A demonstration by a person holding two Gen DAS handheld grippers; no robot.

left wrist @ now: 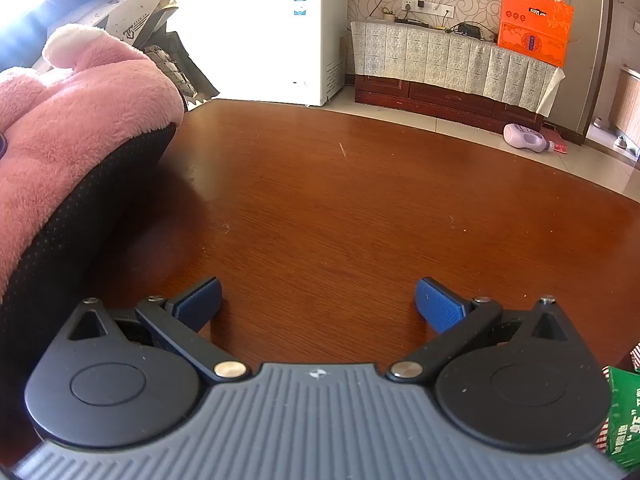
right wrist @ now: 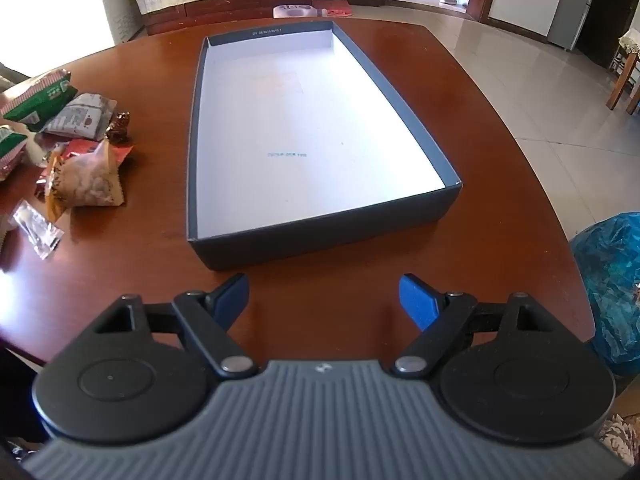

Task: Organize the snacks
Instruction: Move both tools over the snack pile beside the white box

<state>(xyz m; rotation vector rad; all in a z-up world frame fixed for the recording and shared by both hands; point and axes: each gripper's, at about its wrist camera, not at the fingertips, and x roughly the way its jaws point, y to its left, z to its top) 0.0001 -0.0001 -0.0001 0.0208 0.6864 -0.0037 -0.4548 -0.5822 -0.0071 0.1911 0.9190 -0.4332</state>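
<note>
Both the left tongs (left wrist: 318, 300) and right tongs (right wrist: 323, 298) are gaping wide, gripping nothing. The box (right wrist: 316, 236) is sitting empty on the worktop (right wrist: 472, 92); the snacks (right wrist: 80, 176) are lying beside it, seemingly all unsorted.

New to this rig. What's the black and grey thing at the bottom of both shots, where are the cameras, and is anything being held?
No robot arm here: a person holds a two-finger gripper in each hand, and a fisheye camera on each looks forward along its fingers. The black and grey shape is the gripper's own body.

Left wrist view: the left gripper is open and holds nothing, over bare wooden table, with a pink plush item at the left and a green snack packet at the right edge.

Right wrist view: the right gripper is open and holds nothing, facing a shallow dark box with nothing inside. The pile of snack packets lies to the box's left.
</note>
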